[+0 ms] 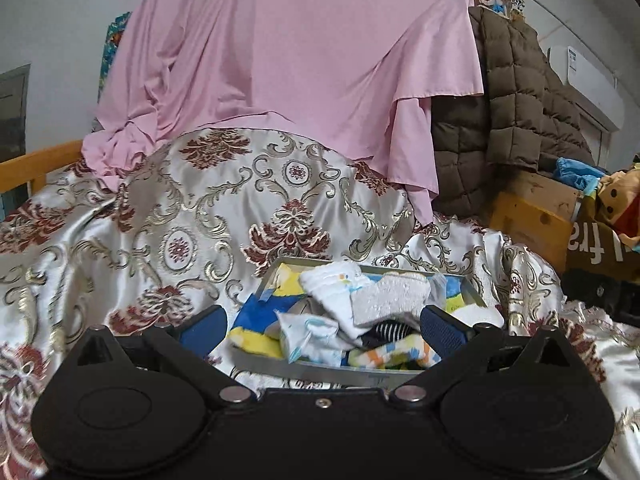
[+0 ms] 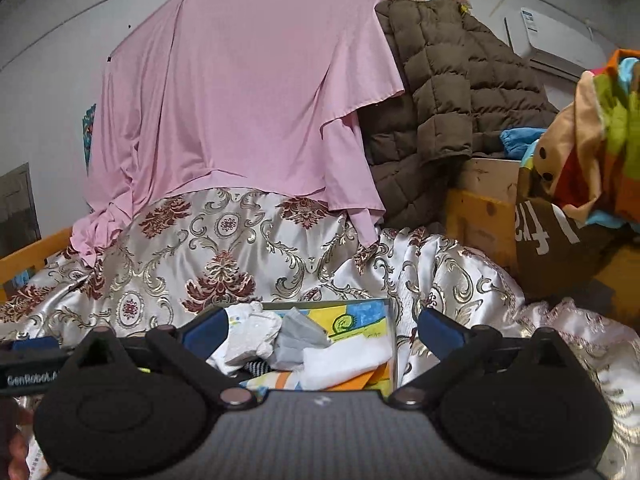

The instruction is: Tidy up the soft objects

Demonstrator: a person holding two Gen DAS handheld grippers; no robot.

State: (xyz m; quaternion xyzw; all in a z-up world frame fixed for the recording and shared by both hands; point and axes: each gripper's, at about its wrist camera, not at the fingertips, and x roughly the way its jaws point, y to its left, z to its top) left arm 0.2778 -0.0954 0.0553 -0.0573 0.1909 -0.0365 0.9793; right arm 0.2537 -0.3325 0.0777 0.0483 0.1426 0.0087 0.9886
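Note:
A shallow grey tray [image 1: 320,372] lies on a patterned satin bedspread and holds a heap of socks and small cloths: white [image 1: 336,284], grey [image 1: 390,294], black-and-white striped [image 1: 390,330] and blue-and-yellow [image 1: 256,322]. My left gripper [image 1: 322,328] is open and empty, its blue pads either side of the heap. In the right wrist view the same tray [image 2: 394,344] shows white [image 2: 252,332] and grey [image 2: 298,340] socks. My right gripper [image 2: 320,330] is open and empty over the tray.
A pink sheet [image 1: 288,52] hangs behind the bedspread [image 1: 180,220]. A brown quilted coat [image 1: 512,100] hangs to the right, with wooden furniture [image 1: 528,220] and colourful fabric [image 2: 592,128] beyond. A wooden rail [image 1: 36,164] runs at left. The left gripper [image 2: 30,364] shows at the right view's left edge.

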